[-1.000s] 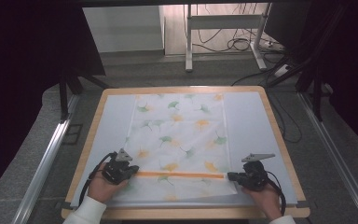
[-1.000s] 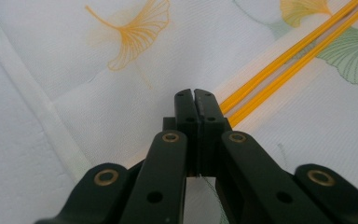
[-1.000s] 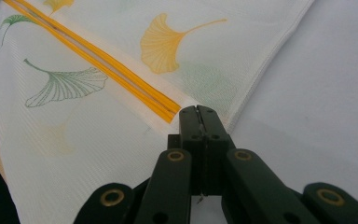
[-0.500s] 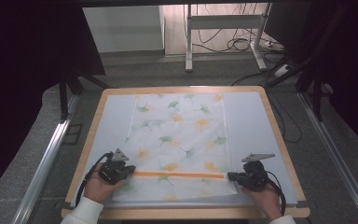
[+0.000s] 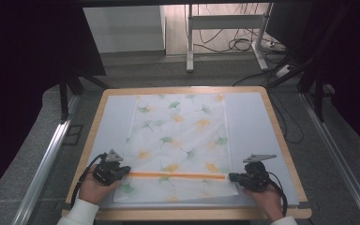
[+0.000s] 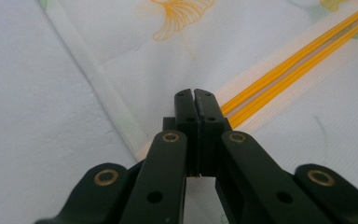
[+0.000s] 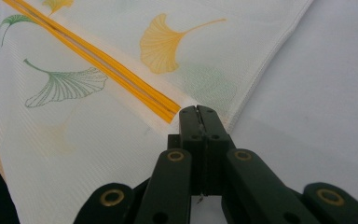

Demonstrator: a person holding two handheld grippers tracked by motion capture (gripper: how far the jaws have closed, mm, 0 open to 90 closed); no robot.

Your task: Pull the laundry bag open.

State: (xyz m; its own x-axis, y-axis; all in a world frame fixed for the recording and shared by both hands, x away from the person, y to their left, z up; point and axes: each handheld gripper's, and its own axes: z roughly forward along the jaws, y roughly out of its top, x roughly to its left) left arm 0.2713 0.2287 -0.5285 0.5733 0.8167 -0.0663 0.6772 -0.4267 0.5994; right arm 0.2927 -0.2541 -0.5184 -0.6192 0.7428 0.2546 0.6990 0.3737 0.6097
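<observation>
A white cloth (image 5: 183, 136) printed with green and orange ginkgo leaves lies flat on the table. An orange stripe (image 5: 178, 176) crosses it near the front. My left gripper (image 5: 127, 171) sits at the stripe's left end, at the cloth's left edge. In the left gripper view its jaws (image 6: 194, 93) are shut on the cloth (image 6: 168, 56) where the stripe (image 6: 298, 60) ends. At the stripe's right end is my right gripper (image 5: 231, 177); in the right gripper view its jaws (image 7: 197, 110) are pressed together on the cloth's hem beside the stripe (image 7: 107, 70).
The cloth rests on a pale mat (image 5: 253, 126) covering a wooden-rimmed table (image 5: 286, 150). Metal rails (image 5: 47, 159) run along both sides on the grey floor. A white stand (image 5: 225, 21) and cables (image 5: 243, 44) are beyond the table's far edge.
My left gripper has slid a little to the left along the stripe's line. The right gripper and the cloth have barely moved.
</observation>
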